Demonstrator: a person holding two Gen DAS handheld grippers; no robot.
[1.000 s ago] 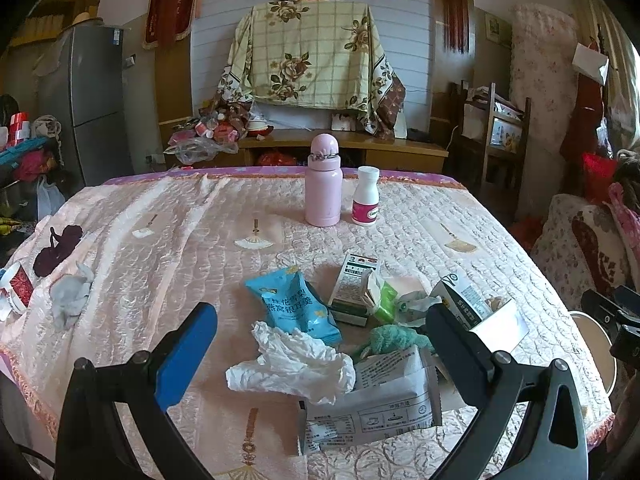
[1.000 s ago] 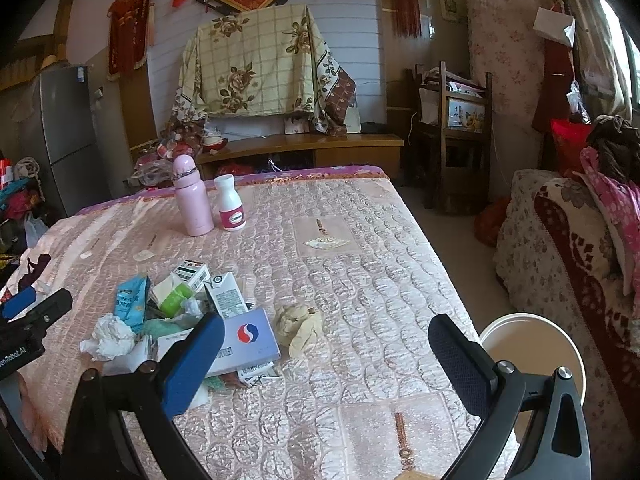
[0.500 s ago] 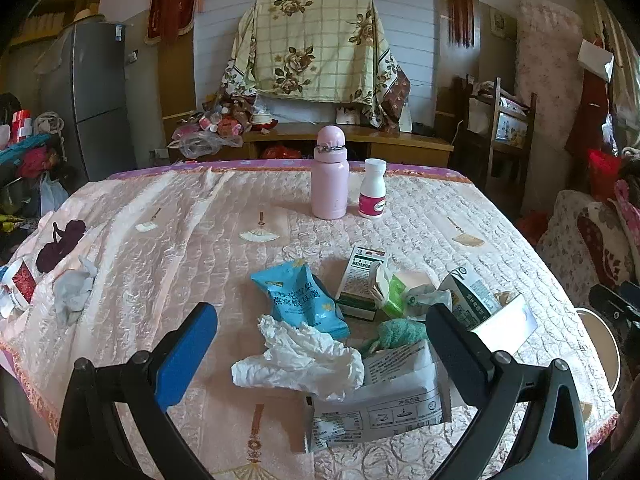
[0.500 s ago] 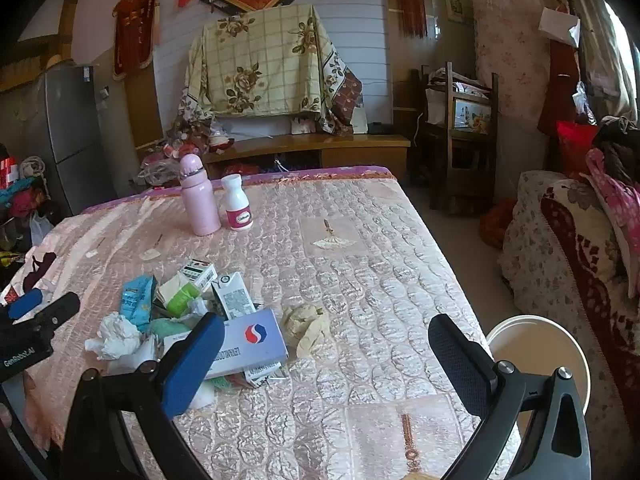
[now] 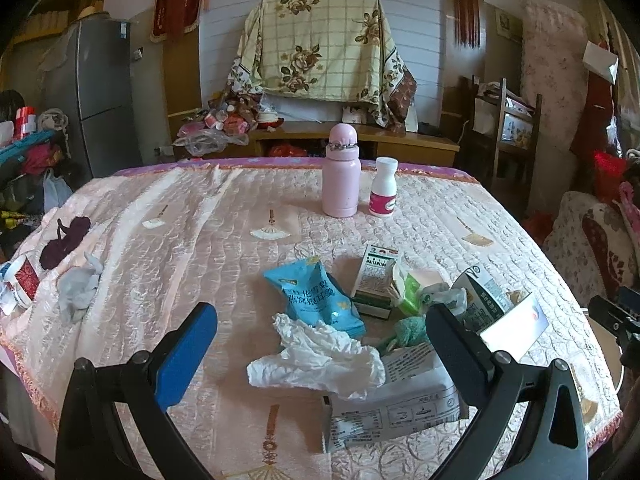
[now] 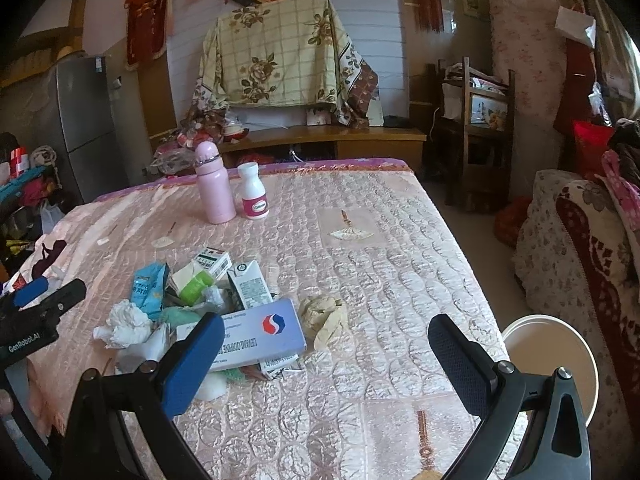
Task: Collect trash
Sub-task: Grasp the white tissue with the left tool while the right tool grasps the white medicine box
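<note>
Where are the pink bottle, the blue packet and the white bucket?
Pink bottle (image 5: 340, 184), left wrist view, on its body.
Blue packet (image 5: 314, 296), left wrist view, on its printed face.
White bucket (image 6: 554, 354), right wrist view, on its rim.

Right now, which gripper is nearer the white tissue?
Left. The left gripper frames the tissue just ahead; the right gripper sits farther right.
</note>
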